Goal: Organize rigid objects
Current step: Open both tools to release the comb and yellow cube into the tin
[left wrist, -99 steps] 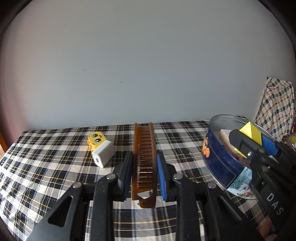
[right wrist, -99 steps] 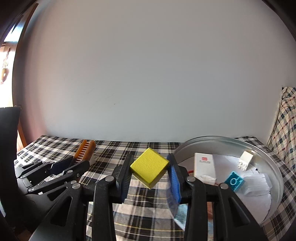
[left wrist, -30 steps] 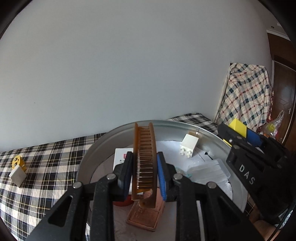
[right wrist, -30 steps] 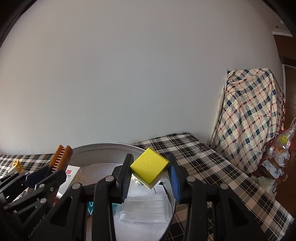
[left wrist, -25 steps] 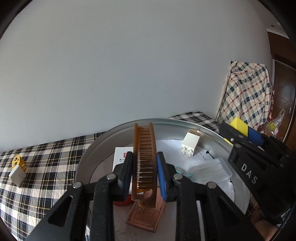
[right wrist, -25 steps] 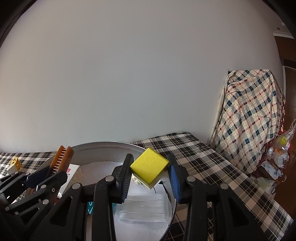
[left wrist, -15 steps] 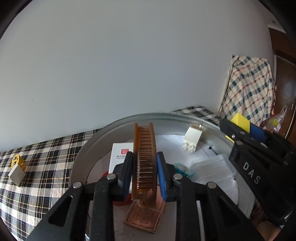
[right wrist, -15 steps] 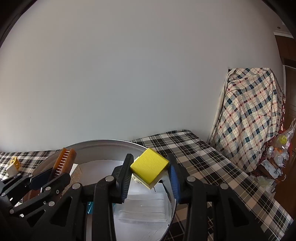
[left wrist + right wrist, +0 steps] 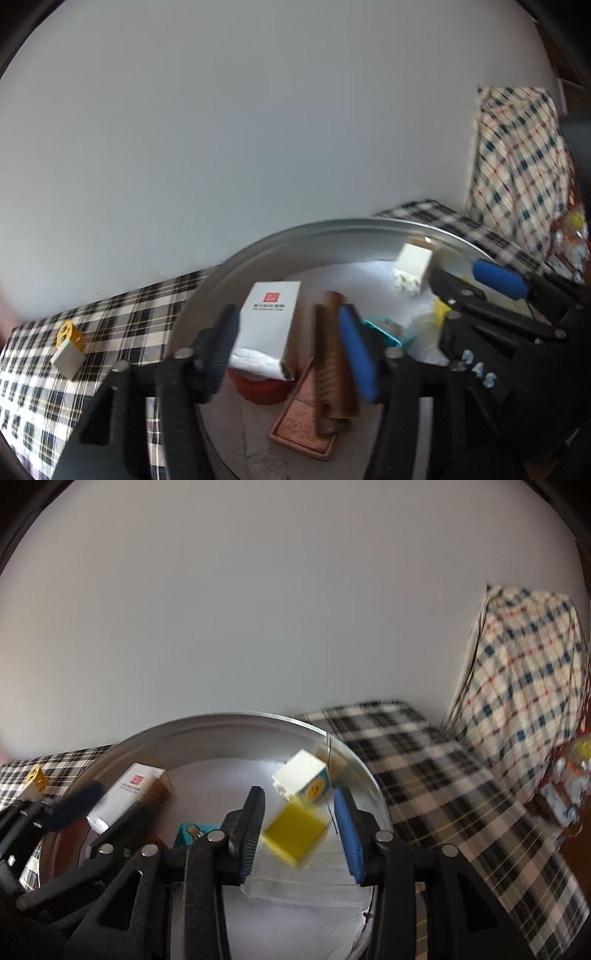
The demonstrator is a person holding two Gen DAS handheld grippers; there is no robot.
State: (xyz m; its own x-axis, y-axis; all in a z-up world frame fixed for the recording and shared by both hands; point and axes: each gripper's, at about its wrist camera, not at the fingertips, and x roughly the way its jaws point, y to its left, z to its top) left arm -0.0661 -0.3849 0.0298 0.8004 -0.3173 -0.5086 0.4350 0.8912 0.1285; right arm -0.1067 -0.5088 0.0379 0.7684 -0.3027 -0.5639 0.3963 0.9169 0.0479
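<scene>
left gripper (image 9: 291, 347) wide open now, let go of comb (image 9: 332, 365), which drops in tin (image 9: 332, 225) | right gripper (image 9: 301, 830) wide open too, yellow block (image 9: 293, 830) falling in | both put away | yellow-white toy (image 9: 68, 349) left on cloth

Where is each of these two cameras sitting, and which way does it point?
Left wrist: rides the left hand-held gripper, looking forward into the round metal tin; its open fingers flank the brown plastic comb.
Right wrist: rides the right hand-held gripper, facing the same tin; its open fingers flank the blurred yellow cube.
Shared: the tin, the white box with red logo, and each other's gripper.
</scene>
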